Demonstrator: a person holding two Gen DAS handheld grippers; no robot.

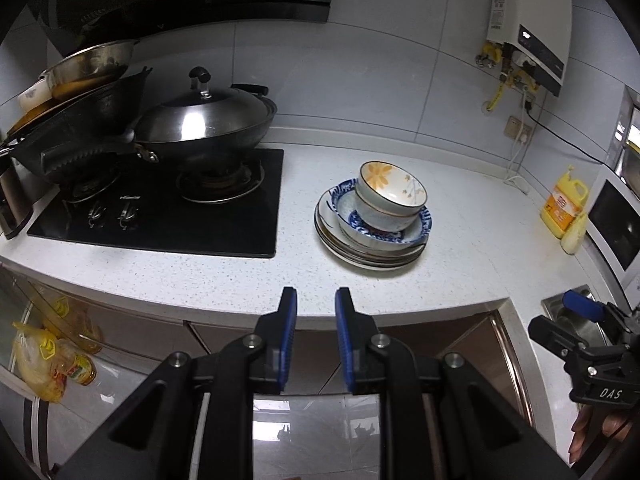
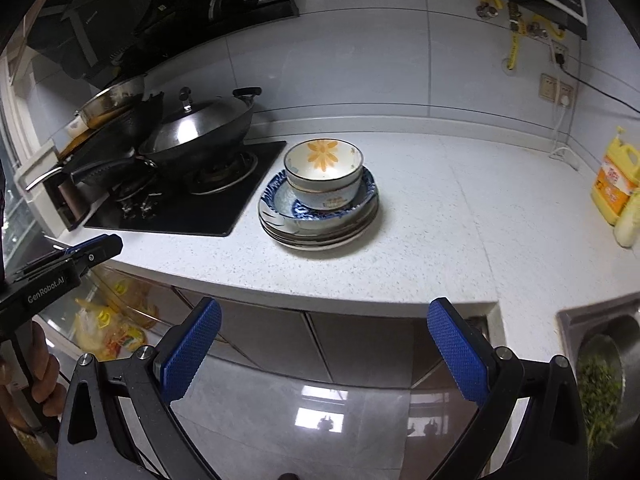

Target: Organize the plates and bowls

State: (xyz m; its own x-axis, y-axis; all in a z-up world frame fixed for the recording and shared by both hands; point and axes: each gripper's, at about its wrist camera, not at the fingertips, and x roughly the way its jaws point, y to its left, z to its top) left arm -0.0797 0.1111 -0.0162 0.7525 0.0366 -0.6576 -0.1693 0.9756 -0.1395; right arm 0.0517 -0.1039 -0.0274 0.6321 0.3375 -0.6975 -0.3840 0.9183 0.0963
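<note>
Below the front edge of the desk (image 2: 400, 264), both grippers hang tilted downward over the glossy floor, neither touching anything — the left gripper (image 1: 316, 300) has its blue-padded fingers (image 1: 289, 312) set narrow with a bare gap between them, while the right gripper (image 2: 324, 316) has its fingers (image 2: 452, 336) spread wide and empty. Well ahead on the desk, just beside the black hob (image 1: 168, 216), sits the stack of plates (image 2: 316, 236) with a blue-patterned bowl (image 2: 288, 204) and two nested orange-flower bowls (image 2: 324, 168) on top. Readable writing is sparse — "DAS" shows on the right gripper's body in the left view, and "GenRobot.AI" on the left gripper's body in the right view.
</note>
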